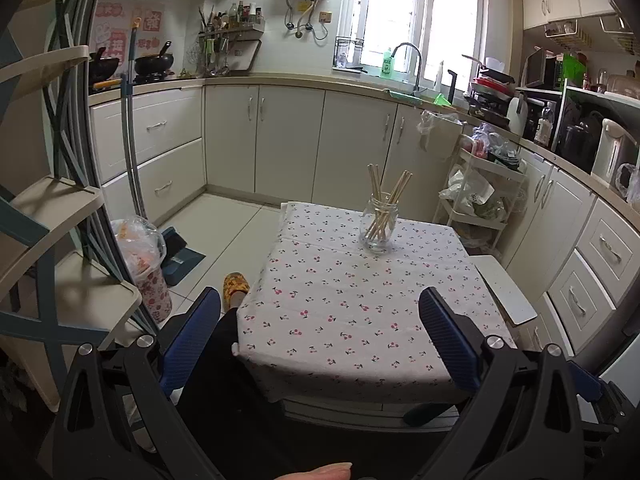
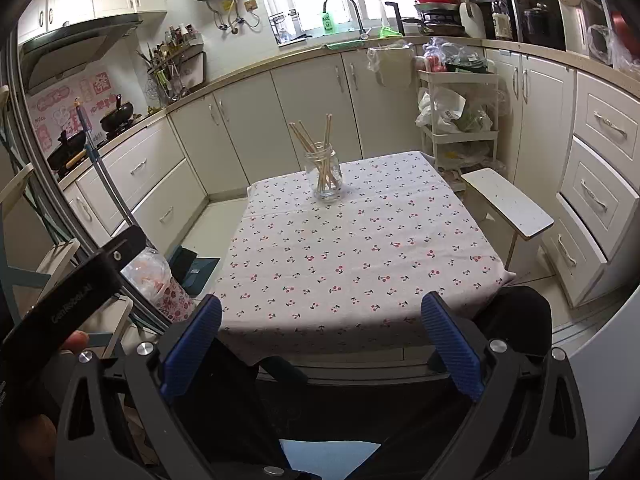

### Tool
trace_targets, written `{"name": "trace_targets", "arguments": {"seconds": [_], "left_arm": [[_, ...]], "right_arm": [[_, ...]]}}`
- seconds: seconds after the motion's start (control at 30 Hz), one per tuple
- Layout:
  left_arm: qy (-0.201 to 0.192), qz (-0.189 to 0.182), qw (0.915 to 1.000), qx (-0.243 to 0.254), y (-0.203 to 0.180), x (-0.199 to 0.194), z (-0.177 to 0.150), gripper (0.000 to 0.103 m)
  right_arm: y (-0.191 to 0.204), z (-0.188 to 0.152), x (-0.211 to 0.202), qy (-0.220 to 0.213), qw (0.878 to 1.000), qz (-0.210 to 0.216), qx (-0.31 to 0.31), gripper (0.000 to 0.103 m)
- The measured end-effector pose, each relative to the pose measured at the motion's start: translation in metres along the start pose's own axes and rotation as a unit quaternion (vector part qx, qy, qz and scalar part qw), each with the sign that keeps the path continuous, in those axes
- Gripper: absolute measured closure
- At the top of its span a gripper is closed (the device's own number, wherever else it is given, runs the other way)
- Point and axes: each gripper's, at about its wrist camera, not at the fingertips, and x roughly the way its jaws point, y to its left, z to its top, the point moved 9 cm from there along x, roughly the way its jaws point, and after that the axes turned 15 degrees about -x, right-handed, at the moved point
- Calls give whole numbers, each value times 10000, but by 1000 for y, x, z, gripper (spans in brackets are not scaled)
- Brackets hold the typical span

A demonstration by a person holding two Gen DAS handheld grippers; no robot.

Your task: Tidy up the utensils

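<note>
Near the counter's far edge, the clear glass jar (image 1: 378, 227) of wooden chopsticks (image 1: 387, 200) could tip if nudged; both claws, left (image 1: 319, 340) and right (image 2: 320, 344), hang released.

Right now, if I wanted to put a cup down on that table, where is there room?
Nearly anywhere. The cloth is bare from the near edge, by the open fingers, up to the jar of chopsticks at the far end. Both sides of the jar are free too. The only crowded spot is the jar itself.
</note>
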Motion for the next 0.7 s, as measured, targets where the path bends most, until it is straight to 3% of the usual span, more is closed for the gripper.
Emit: {"name": "trace_targets", "arguments": {"seconds": [0.7], "left_arm": [[-22,18,10000,55,2,-1,-2,8]], "right_arm": [[4,0,-1,28,9999,8,-128,7]]}}
